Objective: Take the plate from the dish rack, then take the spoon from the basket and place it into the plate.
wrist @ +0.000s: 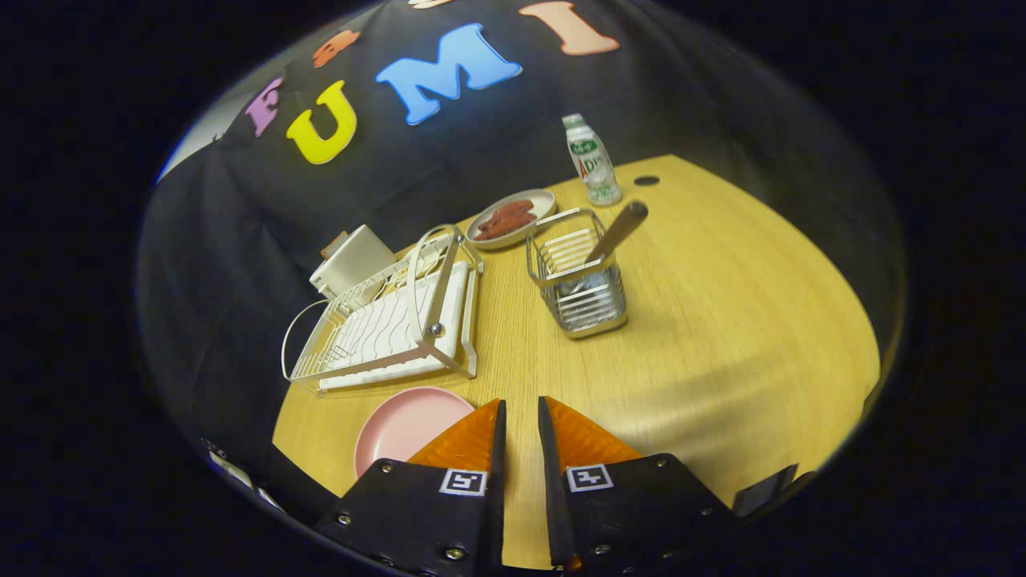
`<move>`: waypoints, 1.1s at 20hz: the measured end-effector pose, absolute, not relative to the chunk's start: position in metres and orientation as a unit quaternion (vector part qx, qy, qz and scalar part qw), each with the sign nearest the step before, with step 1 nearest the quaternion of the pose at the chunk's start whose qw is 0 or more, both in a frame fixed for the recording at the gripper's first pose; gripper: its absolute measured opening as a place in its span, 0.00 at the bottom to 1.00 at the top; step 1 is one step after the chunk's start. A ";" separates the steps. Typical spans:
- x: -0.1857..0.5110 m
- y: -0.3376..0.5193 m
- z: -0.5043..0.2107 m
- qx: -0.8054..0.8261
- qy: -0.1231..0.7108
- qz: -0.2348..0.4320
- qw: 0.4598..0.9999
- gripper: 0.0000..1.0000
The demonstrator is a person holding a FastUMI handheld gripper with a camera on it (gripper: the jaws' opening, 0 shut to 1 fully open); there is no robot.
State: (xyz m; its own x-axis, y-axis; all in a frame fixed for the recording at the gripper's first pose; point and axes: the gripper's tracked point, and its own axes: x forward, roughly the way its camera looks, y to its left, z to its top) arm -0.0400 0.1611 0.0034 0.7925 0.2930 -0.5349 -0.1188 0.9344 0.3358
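Counting, big to small: one table point(721, 320); one dish rack point(385, 320), empty; one pink plate point(401, 425) on table beside fingers; one basket point(577, 280) holding one spoon point(617, 231); one bottle point(591, 159). Gripper point(521, 417) narrow, holding nothing.

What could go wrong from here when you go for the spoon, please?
1. The spoon leans steeply in the light wire basket; pulling sideways might tip the basket.
2. The bottle stands just beyond the basket; overreaching may topple it.
3. The tool, empty and nearly closed, must open first, and the plate beside it could get nudged.
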 end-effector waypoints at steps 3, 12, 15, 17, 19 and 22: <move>-0.036 0.137 0.044 0.062 0.212 0.104 0.970 0.22; -0.018 0.091 0.076 0.004 0.126 0.066 0.990 0.66; 0.007 0.086 0.080 0.023 0.095 0.063 0.993 0.66; 0.027 0.078 0.075 0.039 0.085 0.057 0.994 0.66; 0.049 0.076 0.064 0.050 0.085 0.055 0.994 0.66; 0.071 0.078 0.049 0.058 0.087 0.059 0.993 0.65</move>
